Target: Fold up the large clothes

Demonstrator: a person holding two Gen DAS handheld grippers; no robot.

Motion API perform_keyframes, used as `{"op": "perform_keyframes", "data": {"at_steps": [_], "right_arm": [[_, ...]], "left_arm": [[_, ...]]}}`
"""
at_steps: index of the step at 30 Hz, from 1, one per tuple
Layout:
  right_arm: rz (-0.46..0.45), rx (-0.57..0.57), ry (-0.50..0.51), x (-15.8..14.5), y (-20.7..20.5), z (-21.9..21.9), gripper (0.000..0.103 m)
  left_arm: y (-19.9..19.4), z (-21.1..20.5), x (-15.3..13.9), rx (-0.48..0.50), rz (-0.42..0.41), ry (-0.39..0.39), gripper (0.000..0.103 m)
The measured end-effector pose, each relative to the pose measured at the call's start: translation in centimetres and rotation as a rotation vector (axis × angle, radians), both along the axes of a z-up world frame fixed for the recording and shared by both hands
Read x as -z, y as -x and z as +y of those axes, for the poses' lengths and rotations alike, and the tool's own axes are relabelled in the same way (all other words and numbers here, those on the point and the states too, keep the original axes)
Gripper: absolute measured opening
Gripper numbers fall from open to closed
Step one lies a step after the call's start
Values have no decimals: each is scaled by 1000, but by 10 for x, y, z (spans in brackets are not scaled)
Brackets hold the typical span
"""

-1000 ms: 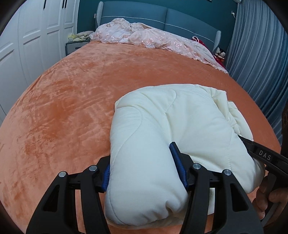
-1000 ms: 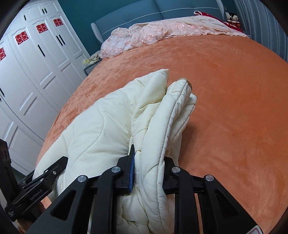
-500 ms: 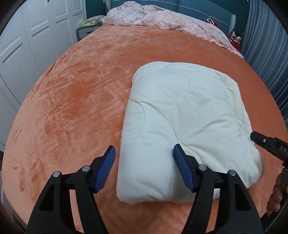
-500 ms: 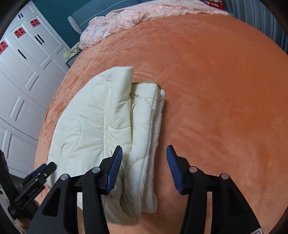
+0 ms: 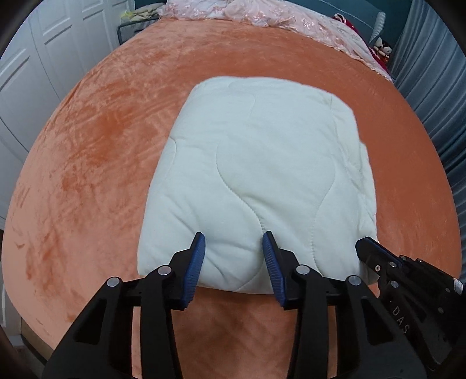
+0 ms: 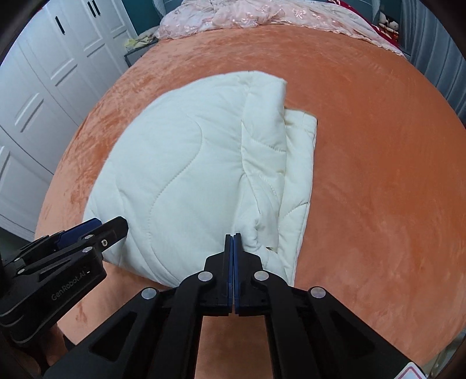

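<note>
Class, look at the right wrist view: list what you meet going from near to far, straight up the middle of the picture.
right gripper with its fingers pressed together → folded cream quilt → bare orange bedspread → crumpled pink lace cover at the head of the bed.

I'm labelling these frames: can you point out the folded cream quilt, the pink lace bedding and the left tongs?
folded cream quilt (image 5: 262,163): left wrist view, middle of its top panel.
pink lace bedding (image 6: 233,14): right wrist view, its crumpled middle.
left tongs (image 5: 234,243): left wrist view, midway between the blue tips.
</note>
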State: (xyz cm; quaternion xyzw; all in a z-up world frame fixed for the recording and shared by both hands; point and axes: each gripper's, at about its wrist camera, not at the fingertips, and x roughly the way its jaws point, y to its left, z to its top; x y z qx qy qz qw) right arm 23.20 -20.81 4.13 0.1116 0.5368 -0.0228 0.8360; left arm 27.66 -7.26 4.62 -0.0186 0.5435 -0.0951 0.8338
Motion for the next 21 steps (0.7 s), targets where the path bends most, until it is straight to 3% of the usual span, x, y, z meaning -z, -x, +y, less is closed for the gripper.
{"op": "perform_keyframes", "data": {"at_steps": [3,6,21], "right_arm": [[34,6,-18,20,1,1,0],[57,9,-16,36,1,3,0],[40,5,15,63,-9,15,0]], "left_arm": [[2,-2,16,0,13,-22,28],[2,-4,28,-2,33,-19,24],[7,-20,51,7,-22,-93,22]]}}
